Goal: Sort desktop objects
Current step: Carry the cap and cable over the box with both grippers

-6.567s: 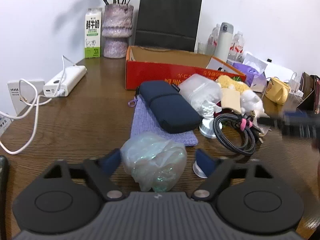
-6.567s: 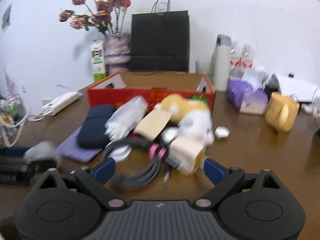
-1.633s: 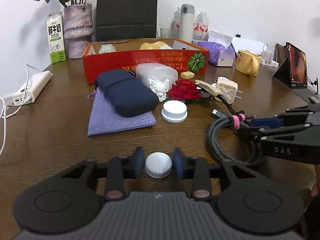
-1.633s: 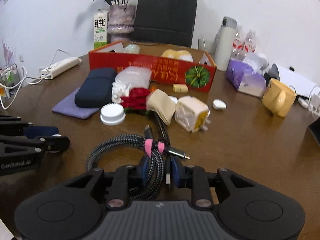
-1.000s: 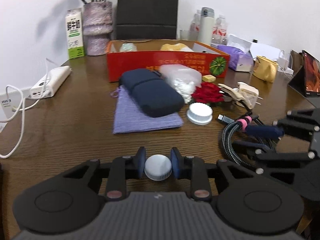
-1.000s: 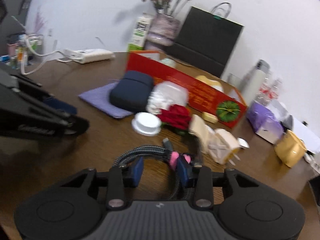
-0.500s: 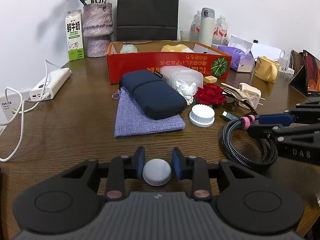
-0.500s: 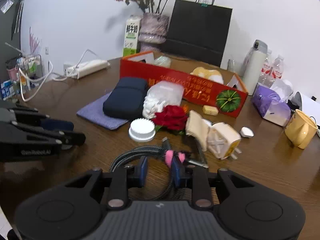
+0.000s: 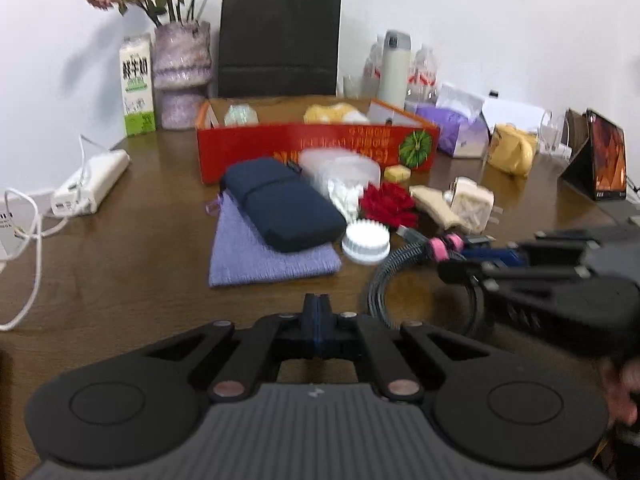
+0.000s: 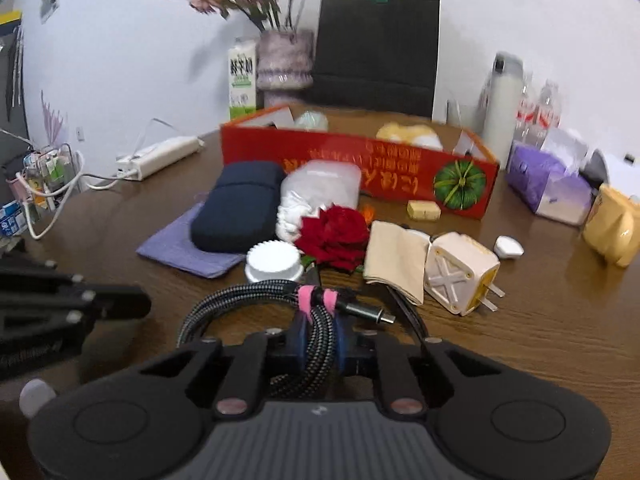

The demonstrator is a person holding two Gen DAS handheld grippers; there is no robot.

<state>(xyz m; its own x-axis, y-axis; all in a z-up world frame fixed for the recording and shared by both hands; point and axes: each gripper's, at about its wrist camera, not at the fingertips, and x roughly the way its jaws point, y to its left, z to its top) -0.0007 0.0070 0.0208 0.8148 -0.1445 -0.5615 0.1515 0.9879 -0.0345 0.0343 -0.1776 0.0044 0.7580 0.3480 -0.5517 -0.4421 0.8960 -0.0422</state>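
My left gripper (image 9: 316, 312) is shut with nothing between its fingers, low over bare wood near the table's front edge. A small white cap (image 10: 36, 398) lies just below it, seen only in the right wrist view. My right gripper (image 10: 320, 336) has its jaws closing, and its pads press on the coiled braided cable (image 10: 248, 296) just behind its pink strap (image 10: 308, 296). The cable (image 9: 384, 280) lies right of the left gripper. Behind it are a white ridged lid (image 9: 366, 240), a red rose (image 9: 388, 204), a navy case (image 9: 280, 204) on a purple pouch (image 9: 260, 264), and the red box (image 9: 312, 148).
A white charger plug (image 10: 460, 272), beige cloth (image 10: 396, 256) and clear plastic container (image 10: 320, 184) crowd the middle. A power strip (image 9: 92, 184) with white cords lies left. Black bag (image 9: 280, 40), vase (image 9: 182, 72), milk carton (image 9: 138, 84), flask (image 9: 394, 68), tissues (image 10: 548, 184), mug (image 9: 512, 152) and tablet (image 9: 604, 156) line the back and right.
The left gripper's fingers have shut together and the small white cap is no longer between them. The right gripper's fingers have closed in on the cable coil.
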